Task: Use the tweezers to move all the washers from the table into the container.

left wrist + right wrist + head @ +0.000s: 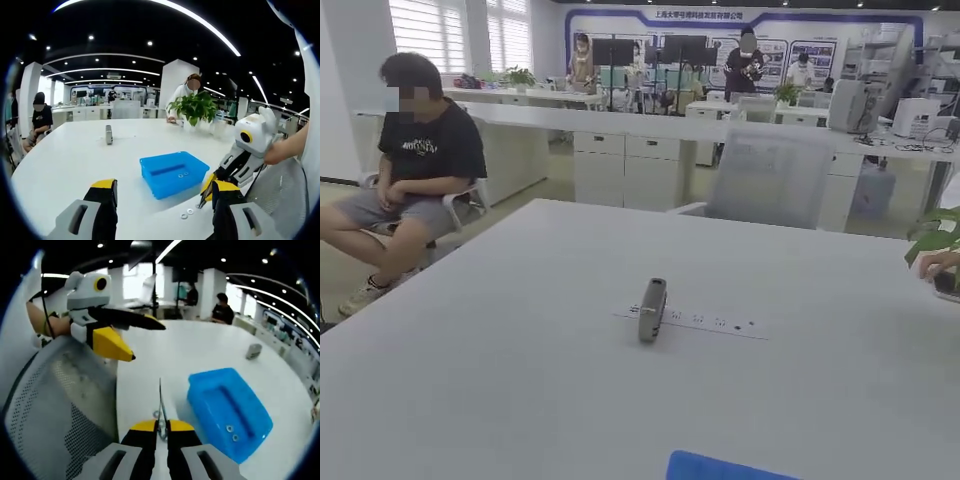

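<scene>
Right tool [161, 427] is clenching the tweezers [160, 400], with the tips hanging near two loose washers [187, 213] on the white surface [195, 350]. Left tool [162, 186] is sitting released, gripping nothing. Blue container [227, 410], just beside them, is holding two small silver washers. People are sitting and standing around the open-plan office.

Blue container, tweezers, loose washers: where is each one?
Blue container [170, 188]: left gripper view, front wall.
Tweezers [160, 399]: right gripper view, middle of the blades.
Loose washers [184, 216]: left gripper view, one washer on the table.
</scene>
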`<state>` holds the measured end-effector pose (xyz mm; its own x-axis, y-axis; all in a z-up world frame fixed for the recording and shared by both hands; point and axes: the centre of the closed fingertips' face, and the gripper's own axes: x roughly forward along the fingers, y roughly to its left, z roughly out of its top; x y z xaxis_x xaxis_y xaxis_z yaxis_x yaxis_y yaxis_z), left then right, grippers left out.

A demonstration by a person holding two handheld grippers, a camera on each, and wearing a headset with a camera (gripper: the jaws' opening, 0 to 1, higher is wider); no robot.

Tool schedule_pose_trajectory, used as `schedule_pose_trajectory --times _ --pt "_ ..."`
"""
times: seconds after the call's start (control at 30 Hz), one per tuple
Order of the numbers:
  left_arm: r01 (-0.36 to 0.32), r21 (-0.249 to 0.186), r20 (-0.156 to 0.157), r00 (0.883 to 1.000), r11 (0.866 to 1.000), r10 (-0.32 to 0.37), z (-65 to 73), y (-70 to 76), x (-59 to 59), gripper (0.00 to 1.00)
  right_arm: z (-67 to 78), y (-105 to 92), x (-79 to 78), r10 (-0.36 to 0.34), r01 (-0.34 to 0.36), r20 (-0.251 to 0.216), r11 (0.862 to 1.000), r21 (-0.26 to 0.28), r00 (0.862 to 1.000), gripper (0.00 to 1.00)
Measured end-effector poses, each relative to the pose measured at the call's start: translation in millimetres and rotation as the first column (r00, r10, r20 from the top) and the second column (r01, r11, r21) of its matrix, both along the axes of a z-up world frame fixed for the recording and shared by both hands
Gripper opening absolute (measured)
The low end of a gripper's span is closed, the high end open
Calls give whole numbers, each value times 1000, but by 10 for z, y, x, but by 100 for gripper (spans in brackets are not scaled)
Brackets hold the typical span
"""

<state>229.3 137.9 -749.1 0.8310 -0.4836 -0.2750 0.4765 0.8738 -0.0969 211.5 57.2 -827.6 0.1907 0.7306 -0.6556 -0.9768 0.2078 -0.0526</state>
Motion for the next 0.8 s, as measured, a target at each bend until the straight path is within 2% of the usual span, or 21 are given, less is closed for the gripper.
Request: schedule_pose_trajectory --times 0.2,0.27,0.5,0.8 --pt "-2 -3 2 1000 1000 2 9 4 1 79 -2 22 -47 46 -43 80 998 -39 996 3" --pt "-2 -2 3 1000 1000 2 9 4 1 78 15 26 -46 41 -37 99 998 -50 994 3" --pt "3 -1 0 1000 1000 -3 5 -4 1 78 208 45 26 25 -22 135 1000 -22 991 3" --pt "-1 -3 1 1000 1000 1 9 -1 4 78 562 51 226 -48 38 156 997 66 987 3"
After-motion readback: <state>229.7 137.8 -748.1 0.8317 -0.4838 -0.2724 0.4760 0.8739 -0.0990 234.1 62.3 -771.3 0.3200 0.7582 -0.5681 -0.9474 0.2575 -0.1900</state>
